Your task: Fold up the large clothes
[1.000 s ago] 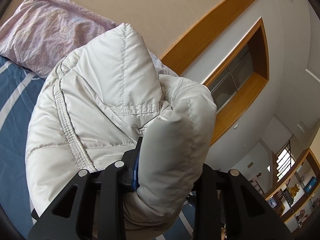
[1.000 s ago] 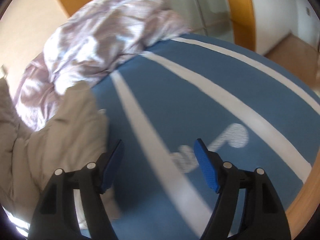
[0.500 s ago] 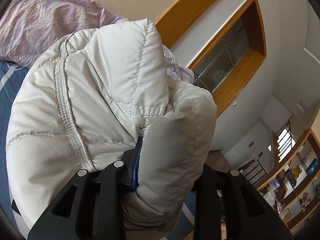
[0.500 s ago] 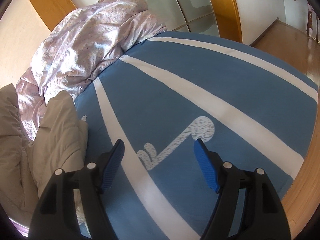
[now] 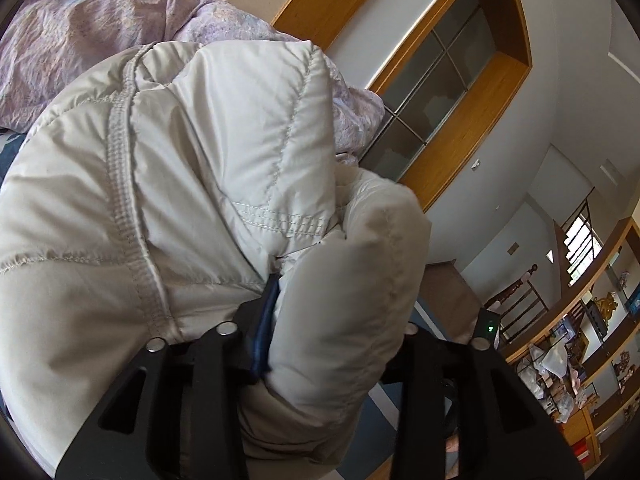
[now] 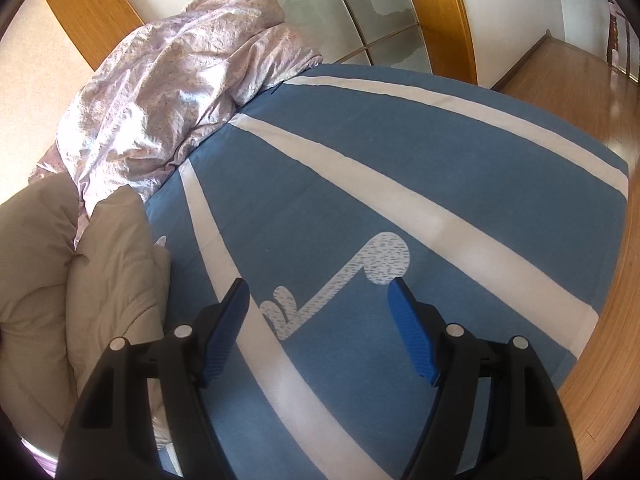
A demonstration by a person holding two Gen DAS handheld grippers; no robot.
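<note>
A pale beige quilted puffer jacket [image 5: 192, 184] fills most of the left wrist view. My left gripper [image 5: 336, 320] is shut on a thick fold of it and holds it up; the right finger is hidden behind the padding. In the right wrist view the same jacket [image 6: 80, 280] hangs bunched at the left edge over the bed. My right gripper [image 6: 320, 316] is open and empty above the blue sheet, to the right of the jacket.
The bed has a blue sheet with white stripes [image 6: 400, 184]. A crumpled lilac duvet [image 6: 176, 80] lies at the head of the bed. A wood-framed window [image 5: 452, 92] is behind it. Wooden floor [image 6: 576, 80] lies beyond the bed's right edge.
The left gripper has carried the jacket closer to the duvet and it fills more of the view. The right gripper has drawn back from the jacket, showing more of the bed.
</note>
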